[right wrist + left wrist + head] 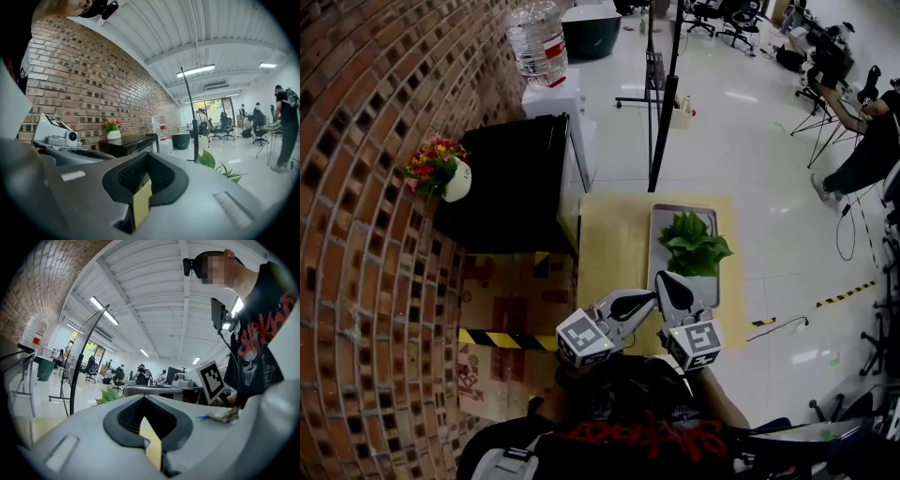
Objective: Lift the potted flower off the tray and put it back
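Note:
A leafy green plant in a white pot (694,246) stands on a metal tray (660,219) on a small yellow table (614,244). Both grippers hover over the table's near edge, just short of the pot. My left gripper (653,297) points right toward the tray, shut and empty. My right gripper (664,277) points up at the pot's near side, also shut with nothing between its jaws. In the left gripper view, my left gripper (143,398) shows the plant's leaves (109,395) beyond it. The right gripper (147,155) shows leaves (209,161) to its right.
A black cabinet (517,178) left of the table carries a small white vase of red flowers (441,171). Behind it stand a water bottle (539,42) and a black pole (667,94). A brick wall (356,234) and cardboard boxes (511,309) lie left. People sit at desks far right.

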`<state>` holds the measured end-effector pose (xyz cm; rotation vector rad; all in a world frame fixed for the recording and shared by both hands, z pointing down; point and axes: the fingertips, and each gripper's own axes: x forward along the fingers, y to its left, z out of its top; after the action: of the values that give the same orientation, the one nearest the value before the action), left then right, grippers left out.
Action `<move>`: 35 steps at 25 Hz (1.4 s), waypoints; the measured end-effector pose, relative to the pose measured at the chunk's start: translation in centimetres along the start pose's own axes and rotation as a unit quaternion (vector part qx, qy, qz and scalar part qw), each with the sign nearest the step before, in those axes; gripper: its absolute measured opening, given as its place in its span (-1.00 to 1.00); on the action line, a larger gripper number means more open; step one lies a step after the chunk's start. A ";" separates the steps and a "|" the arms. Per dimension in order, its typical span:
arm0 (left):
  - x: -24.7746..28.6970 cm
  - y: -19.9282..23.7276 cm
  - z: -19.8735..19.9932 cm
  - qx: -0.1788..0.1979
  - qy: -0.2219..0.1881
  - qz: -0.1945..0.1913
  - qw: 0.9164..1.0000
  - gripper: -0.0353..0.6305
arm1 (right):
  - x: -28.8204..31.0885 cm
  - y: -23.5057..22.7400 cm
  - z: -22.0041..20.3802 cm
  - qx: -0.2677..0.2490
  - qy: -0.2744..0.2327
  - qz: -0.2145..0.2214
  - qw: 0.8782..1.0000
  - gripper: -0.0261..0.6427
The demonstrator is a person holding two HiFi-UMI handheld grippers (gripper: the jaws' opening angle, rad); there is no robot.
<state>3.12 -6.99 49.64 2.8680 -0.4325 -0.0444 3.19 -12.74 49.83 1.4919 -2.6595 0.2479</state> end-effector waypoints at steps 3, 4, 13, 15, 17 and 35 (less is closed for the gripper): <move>0.1 -0.1 0.3 0.000 0.007 -0.004 1.000 -0.89 | 0.0 -0.1 0.1 -0.006 0.003 -0.002 1.000 -0.92; 0.3 -0.1 0.5 0.000 0.006 -0.010 1.000 -0.89 | -0.1 -0.2 0.1 -0.007 0.004 -0.004 1.000 -0.92; 0.5 -0.3 -0.1 -0.010 0.013 -0.022 1.000 -0.89 | -0.6 -0.5 -0.8 -0.014 0.020 -0.018 1.000 -0.92; 0.3 -0.4 0.2 -0.021 0.017 -0.022 0.999 -0.89 | -0.5 -0.3 -0.9 -0.018 0.023 -0.019 0.999 -0.92; 0.2 -0.6 0.6 -0.023 0.009 -0.029 0.999 -0.89 | -0.4 0.0 -1.0 -0.019 0.024 -0.018 0.999 -0.92; -1.7 0.0 -0.1 -0.014 0.019 -0.027 0.999 -0.89 | 0.3 1.8 -1.4 -0.028 0.033 -0.012 0.999 -0.92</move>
<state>1.53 -6.44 49.71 2.8469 -0.3430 -0.0048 1.48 -11.77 51.03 1.4719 -2.5731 0.2155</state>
